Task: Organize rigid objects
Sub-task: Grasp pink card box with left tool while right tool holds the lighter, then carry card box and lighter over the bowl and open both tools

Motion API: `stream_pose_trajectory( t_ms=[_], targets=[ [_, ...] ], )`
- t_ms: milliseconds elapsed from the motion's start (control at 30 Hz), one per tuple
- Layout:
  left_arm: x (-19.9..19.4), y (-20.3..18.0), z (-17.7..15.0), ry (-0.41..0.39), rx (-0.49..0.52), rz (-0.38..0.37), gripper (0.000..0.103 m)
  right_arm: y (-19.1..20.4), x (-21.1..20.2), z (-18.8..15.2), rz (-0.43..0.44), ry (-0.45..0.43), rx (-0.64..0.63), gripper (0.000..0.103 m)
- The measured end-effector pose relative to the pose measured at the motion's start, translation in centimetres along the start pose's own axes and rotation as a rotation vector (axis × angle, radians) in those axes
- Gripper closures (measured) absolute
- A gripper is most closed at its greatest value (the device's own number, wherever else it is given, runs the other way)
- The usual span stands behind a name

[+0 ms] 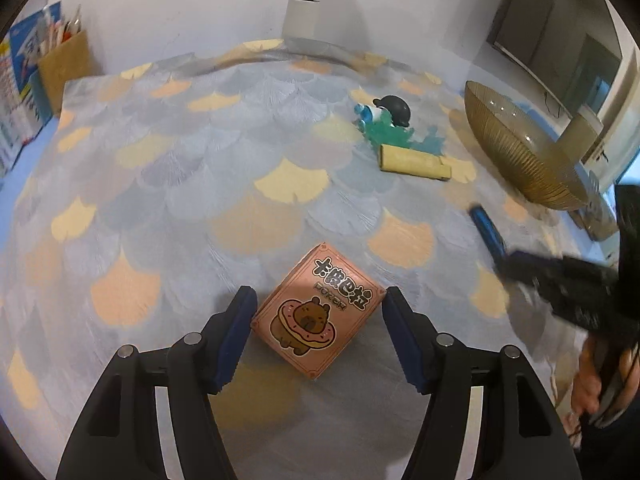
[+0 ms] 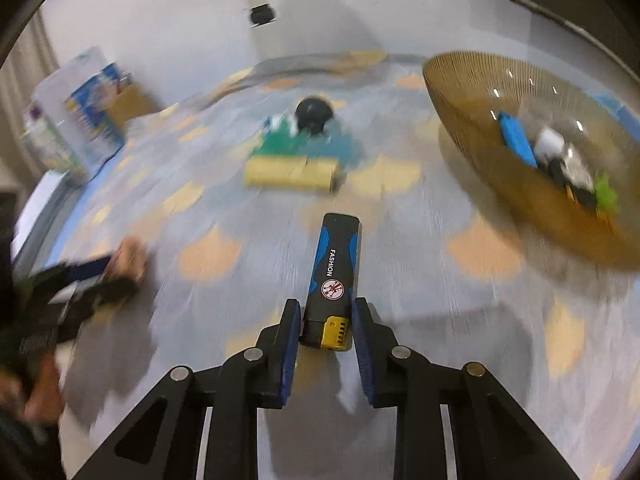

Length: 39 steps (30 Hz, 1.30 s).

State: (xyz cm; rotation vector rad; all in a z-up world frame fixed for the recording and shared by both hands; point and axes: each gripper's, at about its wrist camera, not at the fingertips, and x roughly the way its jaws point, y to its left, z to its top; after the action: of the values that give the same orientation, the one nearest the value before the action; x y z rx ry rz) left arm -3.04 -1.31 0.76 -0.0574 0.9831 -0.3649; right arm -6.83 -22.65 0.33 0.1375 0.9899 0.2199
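Note:
My left gripper (image 1: 318,312) is open, its jaws on either side of a pink card box (image 1: 318,310) with a capybara picture that lies on the patterned cloth. My right gripper (image 2: 326,322) is shut on a black and blue lighter (image 2: 334,272) by its yellow end and holds it above the cloth. The lighter also shows in the left wrist view (image 1: 488,232). A gold wire bowl (image 2: 480,120) stands to the right and holds a blue block (image 2: 516,136) and other small items. A yellow box (image 2: 290,174), a green toy (image 2: 280,142) and a black round object (image 2: 314,114) lie further back.
The gold bowl also shows in the left wrist view (image 1: 516,148). A cardboard holder with pens (image 1: 66,60) and printed packs (image 1: 16,92) stand at the far left edge. A white wall and a dark screen (image 1: 560,32) are behind the table.

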Motion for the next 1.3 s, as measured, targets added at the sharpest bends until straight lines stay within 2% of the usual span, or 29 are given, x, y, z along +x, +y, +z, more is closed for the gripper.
stream_pose_trajectory(
  t_ms=[100,167,267,333,400,500,567,667,767,833,867,900,933,967,1067,1133,1167,1300],
  targets=[
    [-0.3,-1.0,-0.7,0.018,0.001,-0.041,0.036,-1.0,-1.6,-1.9,0.034,0.006,-0.008,0.078],
    [-0.4,-1.3,-1.4,0.041,0.003,-0.064,0.033,-1.3,-2.2,-2.7,0.011,0.009,-0.033,0.078],
    [-0.9,-1.5,-2.2,0.039,0.033,-0.035,0.033,-1.7,-2.6,-3.2,0.014,0.012,-0.031,0.077],
    [-1.2,-1.1,-2.6,0.04,0.026,-0.033,0.033,-1.7,-2.6,-3.0,0.029,0.016,-0.028,0.07],
    [-1.6,-0.6,-2.5,0.029,0.013,-0.032,0.033,-1.3,-2.3,-2.7,0.04,0.014,-0.041,0.054],
    [-1.4,-0.1,-1.6,0.007,0.016,0.008,0.033,-0.4,-1.6,-2.2,0.004,0.0,-0.063,0.049],
    [-0.9,-0.4,-1.0,0.01,0.04,-0.01,0.033,-0.1,-1.2,-1.8,-0.014,-0.005,-0.074,0.049],
    [0.4,-1.6,-0.2,0.052,0.113,-0.088,0.031,-0.1,-0.6,-0.9,-0.017,-0.011,-0.07,0.049],
    [0.8,-3.4,-0.7,0.057,0.202,-0.057,0.031,-0.2,-0.1,-0.3,-0.031,-0.019,-0.073,0.049],
    [0.6,-4.1,-1.2,0.042,0.23,-0.054,0.034,0.3,0.1,-0.3,-0.061,-0.024,-0.101,0.051],
    [0.5,-4.3,-1.5,0.033,0.24,-0.047,0.039,0.8,0.3,-0.3,-0.092,-0.029,-0.125,0.058],
    [0.3,-4.7,-1.9,0.02,0.258,-0.029,0.059,1.3,0.4,-0.4,-0.132,-0.034,-0.155,0.063],
    [0.1,-4.8,-2.2,0.016,0.267,-0.024,0.065,1.8,0.4,-0.5,-0.153,-0.048,-0.189,0.071],
    [-0.1,-4.8,-2.3,0.021,0.257,-0.027,0.065,2.3,0.4,-0.6,-0.135,-0.048,-0.209,0.081],
    [-1.1,-5.1,-2.5,-0.013,0.253,-0.015,0.065,3.4,0.5,-1.0,-0.068,-0.034,-0.226,0.081],
    [-1.8,-5.1,-2.3,-0.034,0.232,-0.029,0.065,3.3,0.1,-1.2,0.079,-0.02,-0.172,0.081],
    [-2.3,-5.1,-2.0,-0.045,0.221,-0.035,0.065,3.2,-0.1,-1.2,0.113,-0.024,-0.151,0.081],
    [-4.6,-6.3,-0.2,-0.125,0.226,-0.048,0.065,2.6,-2.8,-0.4,0.144,-0.1,-0.125,0.081]
  ],
)
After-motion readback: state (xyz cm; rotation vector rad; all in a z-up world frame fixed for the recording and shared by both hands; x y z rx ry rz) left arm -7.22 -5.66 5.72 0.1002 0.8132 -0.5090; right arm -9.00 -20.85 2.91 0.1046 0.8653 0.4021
